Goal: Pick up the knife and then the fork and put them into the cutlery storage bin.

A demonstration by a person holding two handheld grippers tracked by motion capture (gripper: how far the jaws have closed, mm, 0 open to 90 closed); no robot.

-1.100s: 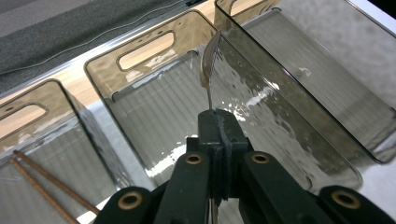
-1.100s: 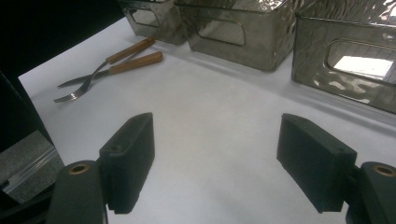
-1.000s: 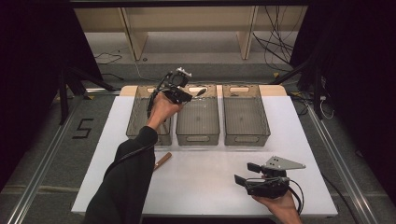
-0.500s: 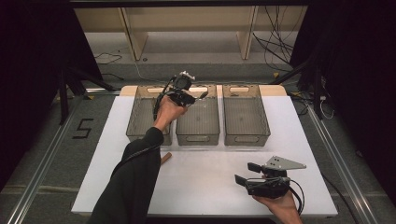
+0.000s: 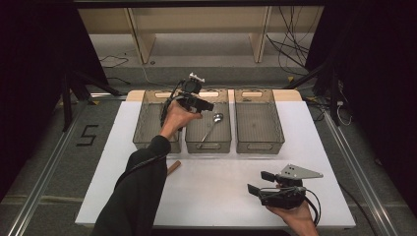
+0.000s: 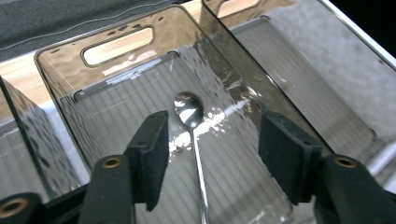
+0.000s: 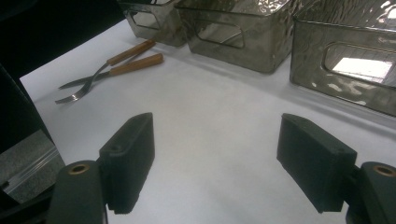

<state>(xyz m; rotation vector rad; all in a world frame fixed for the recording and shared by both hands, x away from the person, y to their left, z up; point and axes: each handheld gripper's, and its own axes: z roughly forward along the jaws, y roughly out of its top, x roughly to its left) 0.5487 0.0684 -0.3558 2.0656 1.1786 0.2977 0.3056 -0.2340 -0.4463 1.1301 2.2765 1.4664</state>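
Steel spoon (image 6: 189, 110) lies below the just-opened left tongs (image 6: 212, 154).

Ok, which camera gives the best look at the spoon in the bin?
The left gripper view: the spoon lies close below the open left gripper, bowl and handle sharp on the middle bin's ribbed floor. The high view shows the spoon small and distant. The right gripper view gives the bins' outer walls.

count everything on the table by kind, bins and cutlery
Smoky plastic bins: 3
Spoon, lying in the middle bin: 1
Wooden-handled fork: 1
Wooden-handled knife: 1
Total: 6
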